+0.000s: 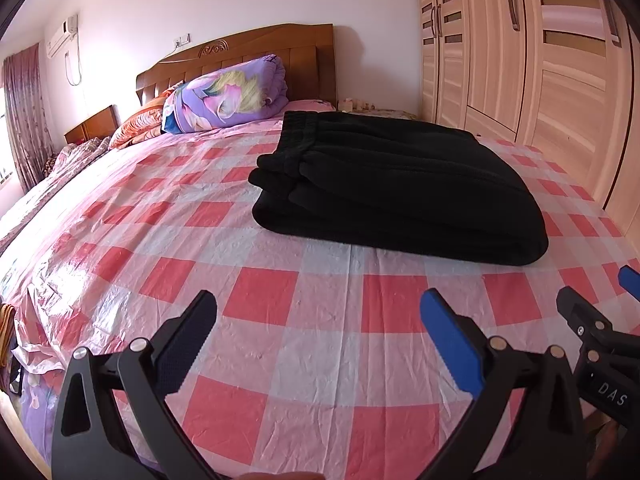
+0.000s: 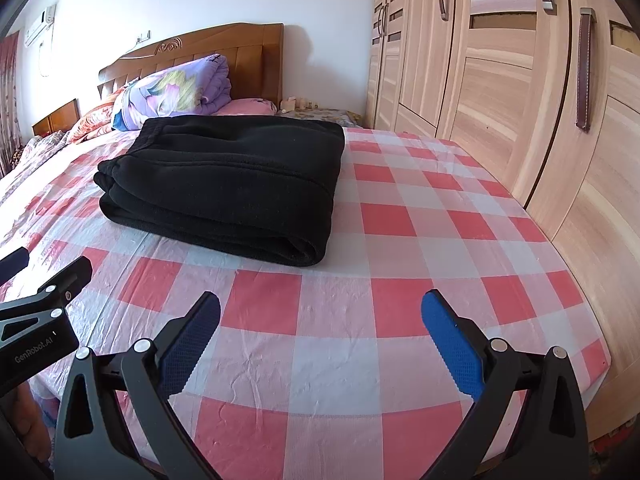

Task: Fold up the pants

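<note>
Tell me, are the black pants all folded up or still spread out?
Folded. The black pants lie as a thick stacked bundle on the checked sheet, with layered edges showing. Both grippers, left and right, are open and apart from them.

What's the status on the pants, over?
Left gripper open, empty. Right gripper open, empty. Black pants folded in a stack on the checkered bed cover. Nothing in the way.

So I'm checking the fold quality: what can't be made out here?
- Folded black fleece pants: the inner layers and underside are hidden by the top layers in both wrist views.
- Pants' far edge: behind the stack's own bulk.
- Small items on the bedside stand: too small to identify.
- Open left gripper and open right gripper: handles cut off by the bottom edge.
</note>
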The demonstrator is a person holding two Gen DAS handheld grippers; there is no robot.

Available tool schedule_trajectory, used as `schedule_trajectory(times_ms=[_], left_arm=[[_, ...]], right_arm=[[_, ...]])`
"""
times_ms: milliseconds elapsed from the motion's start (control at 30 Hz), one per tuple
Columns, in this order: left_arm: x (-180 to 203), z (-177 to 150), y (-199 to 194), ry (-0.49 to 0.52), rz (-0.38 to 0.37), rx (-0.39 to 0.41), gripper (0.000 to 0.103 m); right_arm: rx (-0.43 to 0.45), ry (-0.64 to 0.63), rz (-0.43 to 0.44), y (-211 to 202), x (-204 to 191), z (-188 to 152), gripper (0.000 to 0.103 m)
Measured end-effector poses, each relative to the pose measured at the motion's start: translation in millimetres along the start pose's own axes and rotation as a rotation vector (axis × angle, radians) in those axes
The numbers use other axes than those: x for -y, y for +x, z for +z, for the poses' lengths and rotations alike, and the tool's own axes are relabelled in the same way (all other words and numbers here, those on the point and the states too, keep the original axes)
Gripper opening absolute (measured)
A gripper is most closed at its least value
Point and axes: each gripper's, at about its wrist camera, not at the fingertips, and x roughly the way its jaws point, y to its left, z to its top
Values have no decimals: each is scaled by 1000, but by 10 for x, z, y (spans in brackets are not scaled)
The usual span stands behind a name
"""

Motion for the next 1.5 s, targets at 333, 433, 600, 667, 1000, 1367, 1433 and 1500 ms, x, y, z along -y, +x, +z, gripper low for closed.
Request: schedule_trajectory(times_ms=[333,433,600,667,1000,1367,1433,1500], left_arm=[[-8,-23,14,5,0,-3,102],[-17,-26,19,5,-3,-6,102],[-14,-25,19,6,-2,-7,102],[-27,-31,24,7,-4,-9,102],[-33,-42,14,15,-2,1,102],[-17,-30,-15,33,-9,14,102],[-13,-26,-21,35,-6,17,102],[-17,-25,-28,34,-4,20,102]], right_arm=[[-8,7,8,14,10,-30,98],[-10,9,8,14,15,-32,98],[-12,9,10,10,14,-37,98],[-12,8,9,11,14,-36,98],[-11,16,13,5,14,-39,98],[-12,19,13,0,23,-44,98],[-12,18,12,1,24,-43,98],[-11,18,13,2,26,-42,98]])
